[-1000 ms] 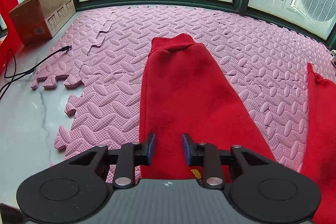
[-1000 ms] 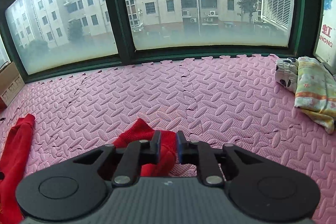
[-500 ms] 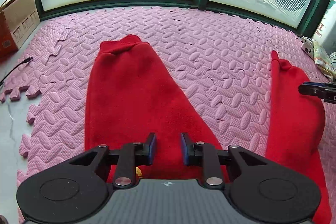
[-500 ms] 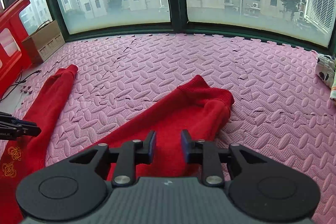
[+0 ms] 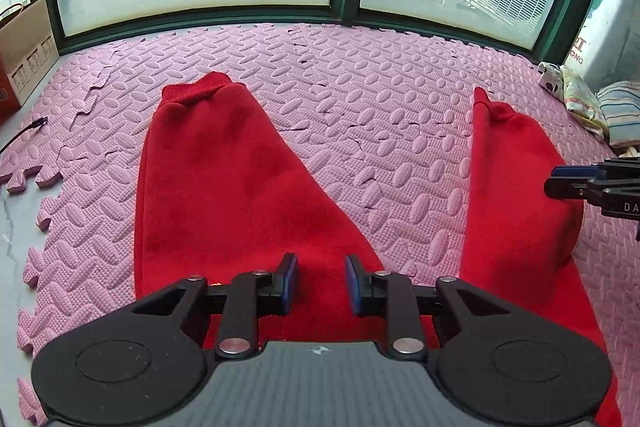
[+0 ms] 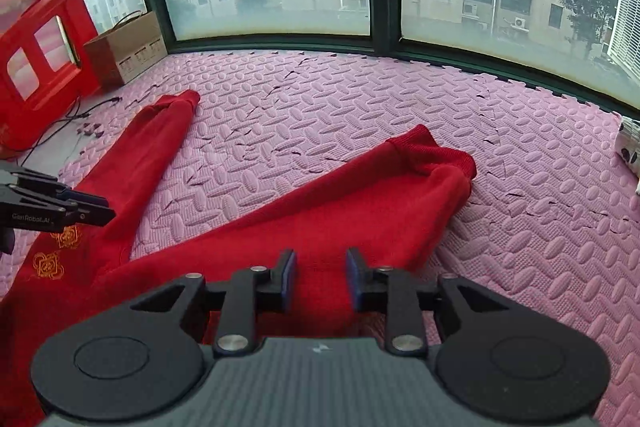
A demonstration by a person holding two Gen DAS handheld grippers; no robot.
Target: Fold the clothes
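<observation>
I hold both hand-held grippers, left [image 5: 319,281] and right [image 6: 320,277], released over red trousers [image 5: 224,187] spread flat on the pink mat [image 5: 380,99]. Folding hasn't begun; next I likely grasp a leg.

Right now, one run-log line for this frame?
stage: laying out | red trousers flat on pink mat, legs spread | left gripper open, empty | right gripper open, empty

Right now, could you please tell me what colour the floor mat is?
The mat is pink with embossed ovals, clearest in the right wrist view.
</observation>
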